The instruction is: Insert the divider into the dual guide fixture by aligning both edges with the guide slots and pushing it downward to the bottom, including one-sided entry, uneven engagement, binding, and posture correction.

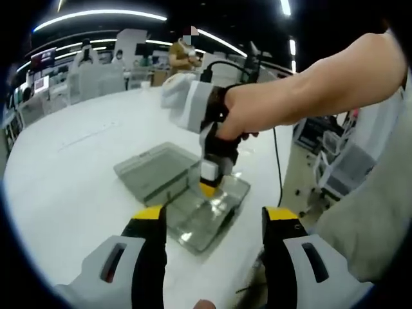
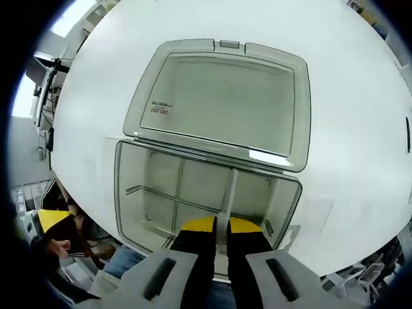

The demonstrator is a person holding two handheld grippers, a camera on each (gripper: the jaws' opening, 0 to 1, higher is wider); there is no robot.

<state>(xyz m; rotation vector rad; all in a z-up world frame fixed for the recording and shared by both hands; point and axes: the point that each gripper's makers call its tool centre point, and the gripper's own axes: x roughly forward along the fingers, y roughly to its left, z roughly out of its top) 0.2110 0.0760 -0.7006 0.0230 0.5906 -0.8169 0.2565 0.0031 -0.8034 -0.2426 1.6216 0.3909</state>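
Free room around the open box

The worktop (image 1: 77, 161) lies bare on the far side; the right gripper (image 1: 209, 183) and the lid (image 2: 219, 96) block access from above and behind.

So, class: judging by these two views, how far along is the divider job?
Done: the clear box sits open on the white table, lid folded back. In hand: the right gripper pinches the clear divider over the box, its lower edge apparently between the walls. The left gripper waits open nearby. Left: whether both edges sit in the slots cannot be told; pushing fully down remains.
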